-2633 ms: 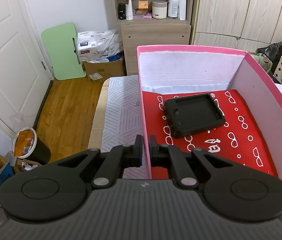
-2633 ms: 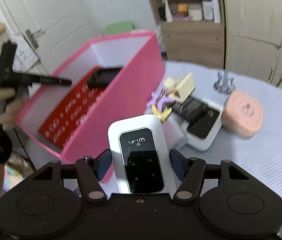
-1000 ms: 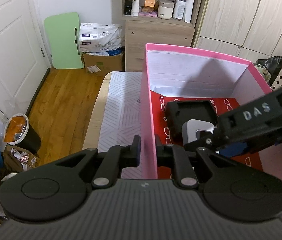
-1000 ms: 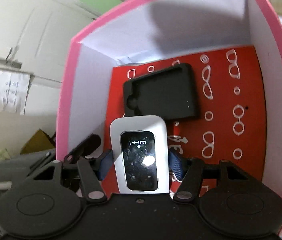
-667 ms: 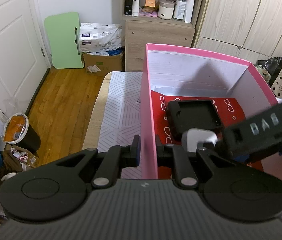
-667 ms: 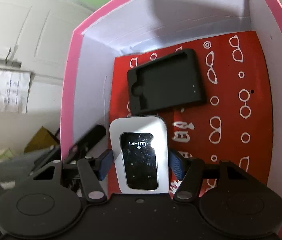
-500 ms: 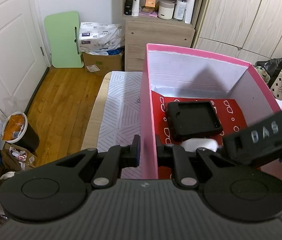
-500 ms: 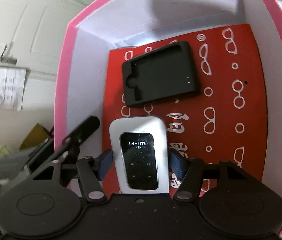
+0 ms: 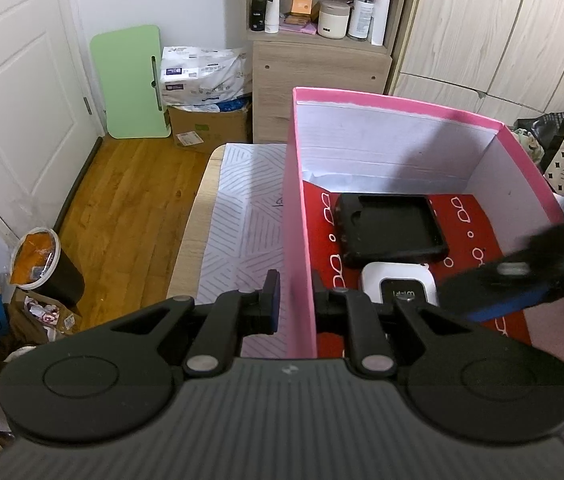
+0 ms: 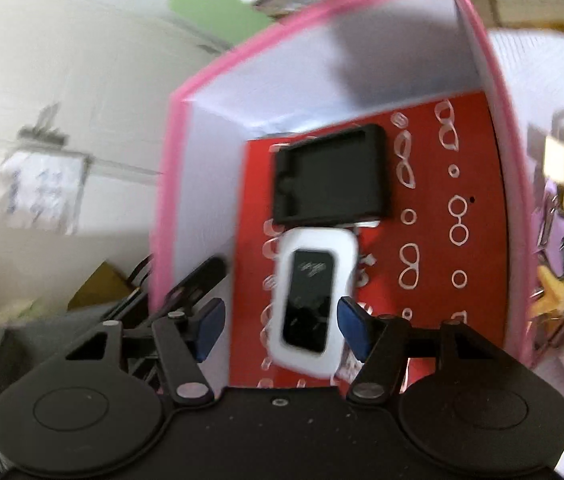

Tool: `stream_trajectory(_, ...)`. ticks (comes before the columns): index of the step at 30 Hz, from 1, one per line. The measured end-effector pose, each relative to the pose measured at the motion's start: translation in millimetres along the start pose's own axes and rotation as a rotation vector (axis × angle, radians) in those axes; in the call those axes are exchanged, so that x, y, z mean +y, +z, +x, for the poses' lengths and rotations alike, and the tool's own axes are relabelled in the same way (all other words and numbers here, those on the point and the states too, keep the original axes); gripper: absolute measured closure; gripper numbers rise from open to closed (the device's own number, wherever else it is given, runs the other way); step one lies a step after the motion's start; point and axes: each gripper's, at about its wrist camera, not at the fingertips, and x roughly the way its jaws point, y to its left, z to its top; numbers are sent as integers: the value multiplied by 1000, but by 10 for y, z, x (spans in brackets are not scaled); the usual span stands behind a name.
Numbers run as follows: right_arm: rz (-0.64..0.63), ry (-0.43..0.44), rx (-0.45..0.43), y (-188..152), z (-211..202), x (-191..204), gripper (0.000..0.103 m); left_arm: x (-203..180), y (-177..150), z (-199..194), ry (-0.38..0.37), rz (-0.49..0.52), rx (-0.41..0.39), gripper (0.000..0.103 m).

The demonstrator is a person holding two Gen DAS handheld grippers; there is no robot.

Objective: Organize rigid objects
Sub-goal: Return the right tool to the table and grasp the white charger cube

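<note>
Holding Box Wall; Router Released Inside

Left gripper (image 9: 293,305): jaws clenched on the near side wall of the pink box (image 9: 299,216), one finger outside, one inside.
Right gripper (image 10: 280,326): jaws parted, pads clear of the white Wi-Fi router (image 10: 311,296), which lies between and just beyond them on the red glasses-print liner (image 10: 457,184).
Black case (image 10: 331,174): beyond the router, touching its far end.

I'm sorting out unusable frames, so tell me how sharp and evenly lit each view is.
Left wrist view: sharp, evenly lit, fisheye-bent edges; only the right gripper crossing the pink box smears. Right wrist view: motion blur throughout; the white Wi-Fi device and black case are soft, and a shadow falls on the box's back wall.
</note>
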Motion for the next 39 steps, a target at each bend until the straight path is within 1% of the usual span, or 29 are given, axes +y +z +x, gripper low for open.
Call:
stream_trajectory(3,-79,42,-35,-126,-323,36,36,-3,-6,-1,0,-1,-1,89)
stream_trajectory(5,-142,52,-65,-207,-523,32,35,-4,-6,-3,1,-1,-1,88)
stream_trajectory(7,-226,39,-81,-281,-701,15,27,-4,-8,-3,1,0,-1,88)
stream_trajectory(11,-294,1,-141,-465,-1030,-160,27,-6,-4,-2,0,-2,0,88)
stream_trajectory(13,-309,-16,-176,-570,-1175,-233,27,-18,-4,-2,1,-1,-1,89)
stream_trajectory(15,-349,-45,-222,-708,-1374,-368,27,-10,1,0,-3,-6,-1,89)
stream_trajectory(17,-397,-98,-276,-837,-1443,-433,27,-8,4,1,-7,-9,-2,89)
stream_trajectory(18,-434,-139,-310,-910,-1462,-464,27,-2,-1,2,-9,-10,-2,89)
stream_trajectory(20,-522,-235,-380,-1060,-1443,-536,27,9,-3,2,-14,-12,-3,89)
stream_trajectory(21,-559,-276,-396,-1121,-1401,-578,27,9,-6,2,-14,-12,-3,89)
stream_trajectory(24,-618,-341,-360,-1232,-1250,-728,27,2,-8,4,-16,-3,1,89)
stream_trajectory(26,-685,-377,-350,-1274,-1120,-773,27,-6,-7,5,-8,2,5,89)
stream_trajectory(30,-811,-447,-393,-1306,-981,-802,27,-20,-3,4,-11,1,4,89)
stream_trajectory(32,-855,-479,-379,-1266,-888,-818,28,-22,-5,2,-11,0,3,89)
stream_trajectory(34,-868,-491,-345,-1213,-818,-841,37,-22,-6,4,-14,1,4,90)
stream_trajectory(36,-893,-507,-324,-1185,-741,-855,39,-29,-10,4,-13,2,4,90)
stream_trajectory(37,-908,-522,-313,-1193,-702,-854,43,-27,-11,4,-13,4,4,90)
stream_trajectory(39,-939,-567,-313,-1186,-618,-854,43,-28,-9,5,-12,5,4,90)
